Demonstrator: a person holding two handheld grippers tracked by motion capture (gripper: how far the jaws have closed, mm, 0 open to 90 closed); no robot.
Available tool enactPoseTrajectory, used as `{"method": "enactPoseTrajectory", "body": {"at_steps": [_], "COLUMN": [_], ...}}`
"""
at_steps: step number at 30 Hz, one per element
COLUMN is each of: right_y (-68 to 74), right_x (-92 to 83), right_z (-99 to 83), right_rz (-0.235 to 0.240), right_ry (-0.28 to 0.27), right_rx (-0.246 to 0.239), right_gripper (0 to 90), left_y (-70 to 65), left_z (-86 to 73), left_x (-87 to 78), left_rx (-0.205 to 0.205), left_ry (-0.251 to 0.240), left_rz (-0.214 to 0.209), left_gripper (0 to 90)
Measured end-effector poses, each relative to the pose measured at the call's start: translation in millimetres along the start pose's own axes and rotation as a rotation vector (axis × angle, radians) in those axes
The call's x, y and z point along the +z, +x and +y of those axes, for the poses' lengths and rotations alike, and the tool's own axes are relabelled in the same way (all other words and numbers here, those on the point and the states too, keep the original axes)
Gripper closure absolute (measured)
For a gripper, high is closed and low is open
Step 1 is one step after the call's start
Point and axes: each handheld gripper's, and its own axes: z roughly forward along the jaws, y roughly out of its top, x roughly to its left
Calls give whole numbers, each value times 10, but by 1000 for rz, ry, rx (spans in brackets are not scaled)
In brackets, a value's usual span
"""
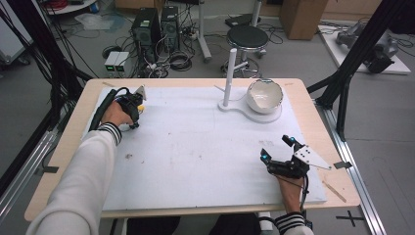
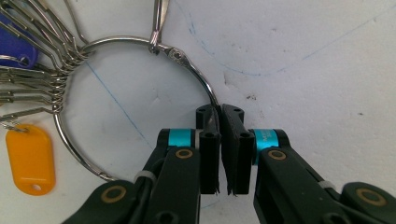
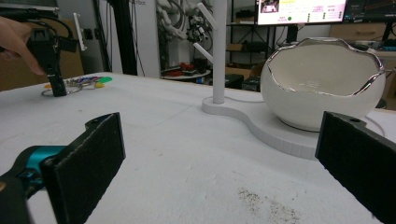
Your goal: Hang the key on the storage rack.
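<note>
The left gripper [image 2: 219,119] pinches the key ring [image 2: 194,70] left of the stand [image 1: 230,73]; thin wire could slip. The right gripper [image 3: 224,163] gapes empty.

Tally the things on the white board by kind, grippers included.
Grippers: 2, left gripper shut on the key ring, right gripper open.
Key rings with tags: 1.
Egg-shaped bowls: 1, bowl.
Stands with a peg post: 1, stand.
Total: 5.

left tool [image 2: 219,122] jaws pinched shut, right tool [image 3: 219,163] jaws spread wide
</note>
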Motion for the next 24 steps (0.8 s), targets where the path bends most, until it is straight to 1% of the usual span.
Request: {"method": "enactPoseTrajectory", "body": {"at_steps": [2, 7, 8, 10, 14, 16, 17, 18, 20, 22, 24], "right_y": [0, 0, 0, 0, 0, 0, 0, 0, 6, 0, 6], "right_x": [0, 0, 0, 0, 0, 1, 2, 2, -1, 1, -1], "right_z": [0, 0, 0, 0, 0, 0, 1, 1, 1, 1, 1], "right_rz": [0, 0, 0, 0, 0, 0, 0, 0, 1, -1, 0], "right_ry": [0, 0, 0, 0, 0, 0, 0, 0, 4, 0, 4], "right_rx": [1, 0, 0, 0, 0, -1, 0, 0, 6, -2, 5], "right_gripper": [9, 10, 10, 10, 9, 10, 10, 10, 9, 9, 10], "left_y": [-3, 10, 20, 24, 41, 47, 47, 56, 61, 63, 65], "left_z": [-3, -21, -28, -43, -77, -100, -114, -127, -159, -195, -233], "left_x": [0, -11, -22, -46, -120, -169, -192, -225, -285, -348, -417], "left_rx": [4, 30, 39, 37, 53, 62, 58, 69, 75, 78, 85], "left_ry": [-3, 1, -5, -16, -35, -56, -73, -78, -102, -131, -163], "left_rz": [-2, -4, 5, 5, 6, 24, 31, 40, 58, 75, 91], "left_gripper": [856, 861, 861, 862, 863, 865, 865, 865, 867, 867, 868]}}
